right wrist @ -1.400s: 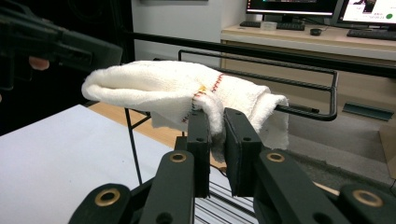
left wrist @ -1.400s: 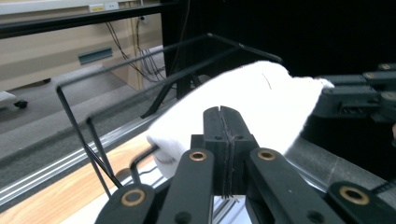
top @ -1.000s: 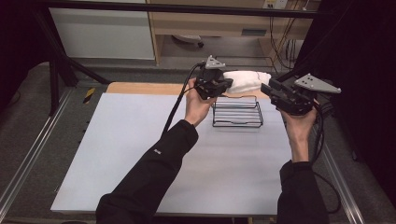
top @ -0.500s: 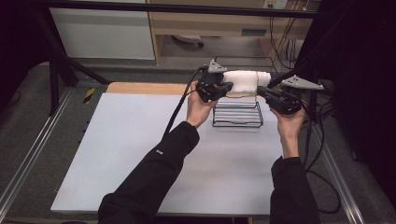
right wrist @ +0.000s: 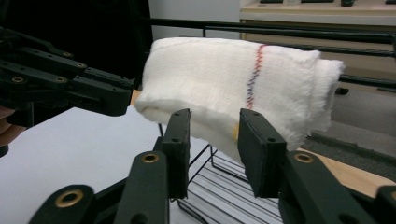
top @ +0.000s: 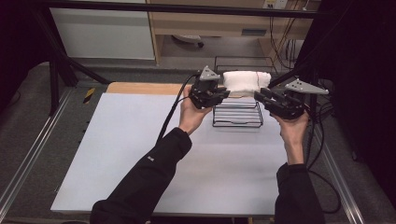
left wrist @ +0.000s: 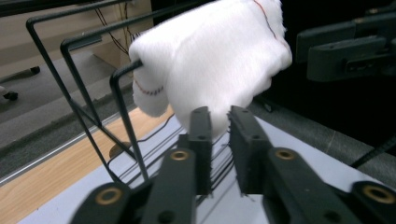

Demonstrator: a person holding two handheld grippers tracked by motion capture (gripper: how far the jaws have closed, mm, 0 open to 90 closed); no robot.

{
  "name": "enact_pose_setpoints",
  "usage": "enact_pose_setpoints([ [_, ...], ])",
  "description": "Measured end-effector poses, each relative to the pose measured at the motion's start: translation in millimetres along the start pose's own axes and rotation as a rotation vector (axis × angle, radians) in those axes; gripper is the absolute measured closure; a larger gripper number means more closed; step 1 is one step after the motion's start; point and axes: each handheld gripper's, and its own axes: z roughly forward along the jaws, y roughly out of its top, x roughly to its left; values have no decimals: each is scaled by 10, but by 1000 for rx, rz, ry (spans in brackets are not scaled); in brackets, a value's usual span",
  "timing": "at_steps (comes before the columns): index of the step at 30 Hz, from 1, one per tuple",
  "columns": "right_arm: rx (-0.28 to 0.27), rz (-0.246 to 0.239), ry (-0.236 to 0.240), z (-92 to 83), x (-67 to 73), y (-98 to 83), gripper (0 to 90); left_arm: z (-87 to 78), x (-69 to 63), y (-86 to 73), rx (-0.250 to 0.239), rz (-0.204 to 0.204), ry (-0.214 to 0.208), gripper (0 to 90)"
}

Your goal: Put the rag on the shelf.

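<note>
A rolled white towel (top: 246, 80) with a red-and-blue stitched line lies over the top bar of a black wire rack (top: 236, 114) at the far side of the table. My left gripper (top: 225, 93) is at the towel's left end. Its jaws have just been opening and stand a narrow gap apart (left wrist: 219, 112), with the towel (left wrist: 215, 65) just beyond the tips and nothing between them. My right gripper (top: 259, 94) is at the towel's right end. Its jaws have also just been opening (right wrist: 212, 116), and the towel (right wrist: 233, 79) hangs close behind the tips.
The rack stands on a pale grey mat (top: 140, 154) over a wooden tabletop (top: 140, 87). Metal rails run along both table sides. Cables trail from both grippers. Shelving and a black frame bar stand behind the table.
My right gripper has shifted left toward the towel's end. My left gripper has sunk slightly beside the towel. The towel has stayed on the rack.
</note>
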Motion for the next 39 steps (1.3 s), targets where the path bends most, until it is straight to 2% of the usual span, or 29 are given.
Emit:
enact_pose_setpoints([
  [4,4,2,21,-23,81,-35,454,-138,14,-147,29,20,-2,593],
  [7,18,2,38,-15,144,-102,345,-252,28,-300,49,41,18,490],
  [10,42,23,68,6,192,-193,257,-373,71,-487,70,35,30,407],
  [15,61,36,87,47,272,-358,136,-590,186,-801,101,-6,32,297],
  [17,71,58,107,71,298,-423,87,-679,227,-933,115,-11,37,250],
  [19,76,71,115,83,329,-490,68,-775,267,-1067,131,-17,46,212],
  [24,122,57,146,115,410,-649,35,-1025,364,-1395,150,-42,60,151],
  [30,129,70,161,127,490,-848,4,-1313,478,-1745,146,-92,78,70],
  [33,143,54,170,123,525,-959,3,-1442,528,-1915,145,-103,83,64],
  [39,189,61,194,110,554,-1217,3,-1633,591,-2226,151,-129,116,59],
])
